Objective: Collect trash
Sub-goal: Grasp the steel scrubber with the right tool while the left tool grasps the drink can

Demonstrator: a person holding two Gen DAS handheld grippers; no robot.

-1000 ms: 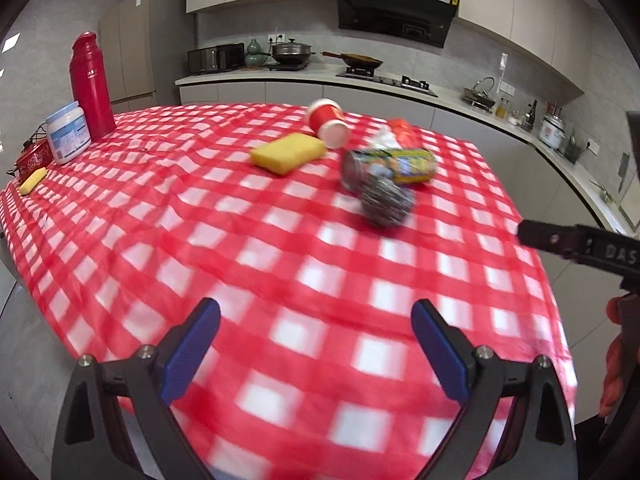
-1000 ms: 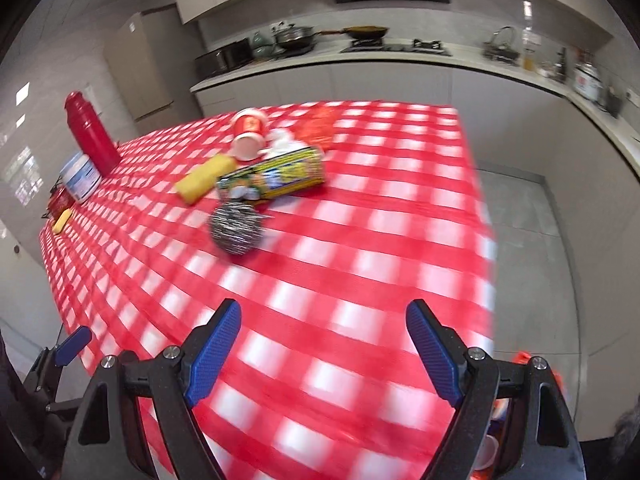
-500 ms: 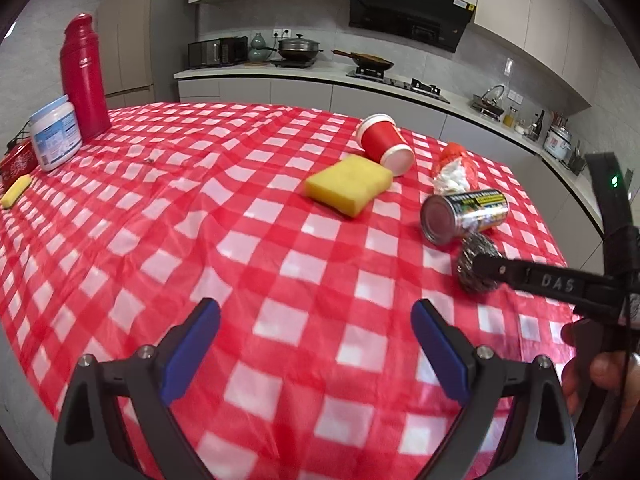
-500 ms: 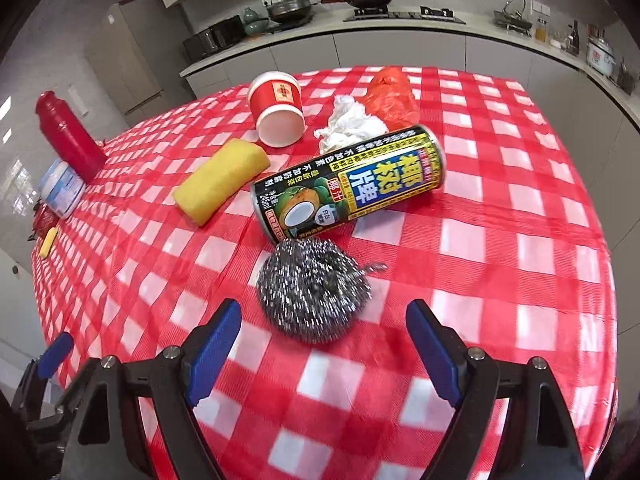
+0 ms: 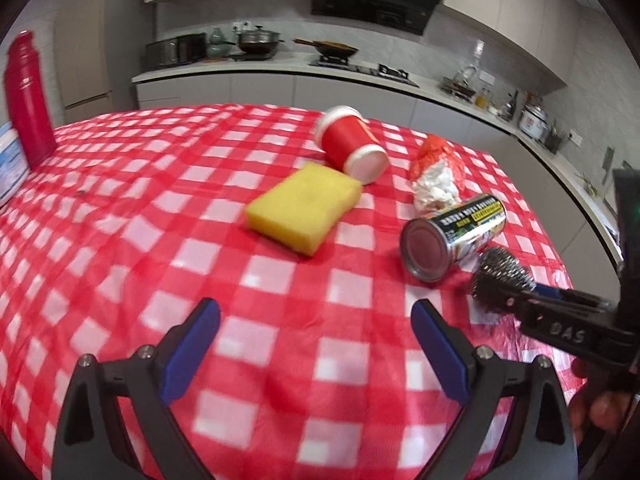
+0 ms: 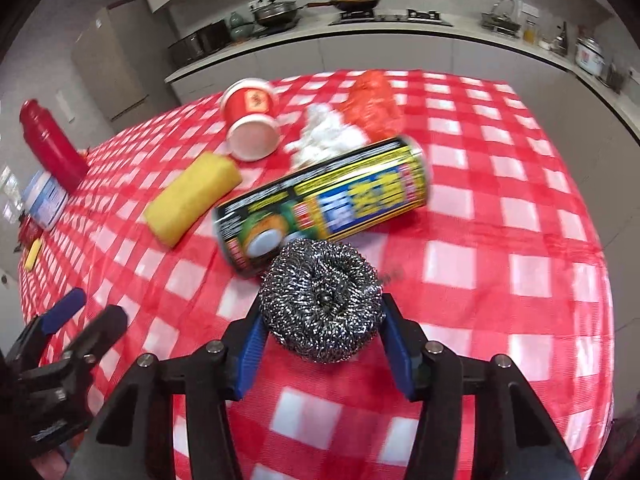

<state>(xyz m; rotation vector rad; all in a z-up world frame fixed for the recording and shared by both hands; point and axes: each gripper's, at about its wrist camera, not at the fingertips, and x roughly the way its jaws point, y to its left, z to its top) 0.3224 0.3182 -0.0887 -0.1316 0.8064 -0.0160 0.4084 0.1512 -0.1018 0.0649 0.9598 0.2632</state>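
My right gripper [image 6: 320, 316] is shut on a steel wool scrubber [image 6: 320, 298], its blue pads pressed on both sides; the scrubber [image 5: 500, 280] and the right gripper [image 5: 520, 296] also show in the left wrist view. Just beyond lies a tipped drink can [image 6: 324, 206] [image 5: 452, 236]. Past it lie a yellow sponge [image 6: 192, 198] [image 5: 304, 212], a tipped red paper cup [image 6: 252, 120] [image 5: 352, 148], a white crumpled tissue [image 6: 324, 138] [image 5: 436, 188] and an orange wrapper [image 6: 374, 104] [image 5: 434, 148]. My left gripper [image 5: 316, 348] is open and empty above the checked tablecloth [image 5: 160, 240], short of the sponge.
A red thermos [image 5: 26, 92] [image 6: 50, 140] and a white tub [image 6: 44, 200] stand at the table's far left edge. A small yellow item [image 6: 32, 254] lies near them. The table's right edge [image 6: 596, 240] drops to the floor. Kitchen counters [image 5: 360, 76] run behind.
My right gripper has moved forward to the steel wool scrubber and closed on it. My left gripper has moved closer to the sponge and can, staying open.
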